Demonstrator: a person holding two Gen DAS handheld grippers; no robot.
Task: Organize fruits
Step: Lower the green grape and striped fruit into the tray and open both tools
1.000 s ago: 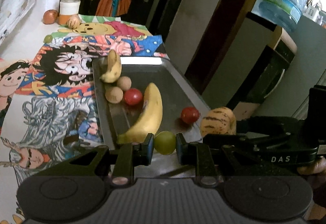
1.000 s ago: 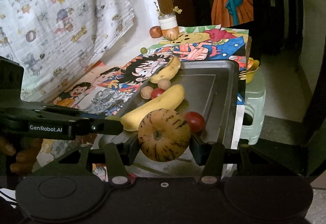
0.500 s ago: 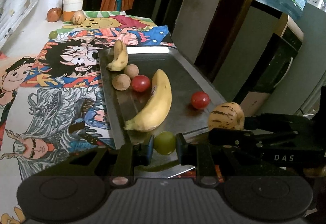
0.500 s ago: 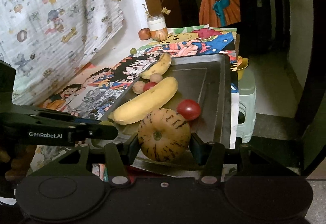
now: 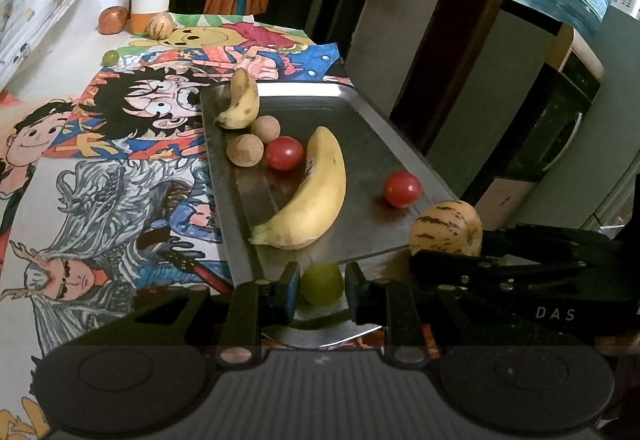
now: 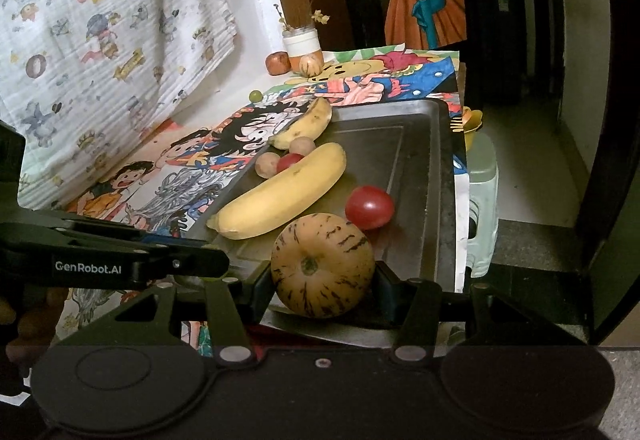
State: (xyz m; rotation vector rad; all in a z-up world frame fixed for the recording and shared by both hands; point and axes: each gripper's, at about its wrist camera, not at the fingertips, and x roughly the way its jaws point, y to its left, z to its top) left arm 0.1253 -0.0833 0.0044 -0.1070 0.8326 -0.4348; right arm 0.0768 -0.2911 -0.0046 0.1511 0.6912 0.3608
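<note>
The metal tray is laid on the counter as the collecting place; bananas and tomatoes are already gathered in it. A striped melon is pinched by the right gripper jaws at the near rim, and a green grape by the left gripper jaws, presumably for placing.

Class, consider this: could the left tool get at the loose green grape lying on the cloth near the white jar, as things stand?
Probably not yet: the left tool is already shut on a green grape, so it is occupied. The far grape itself lies unobstructed.
</note>
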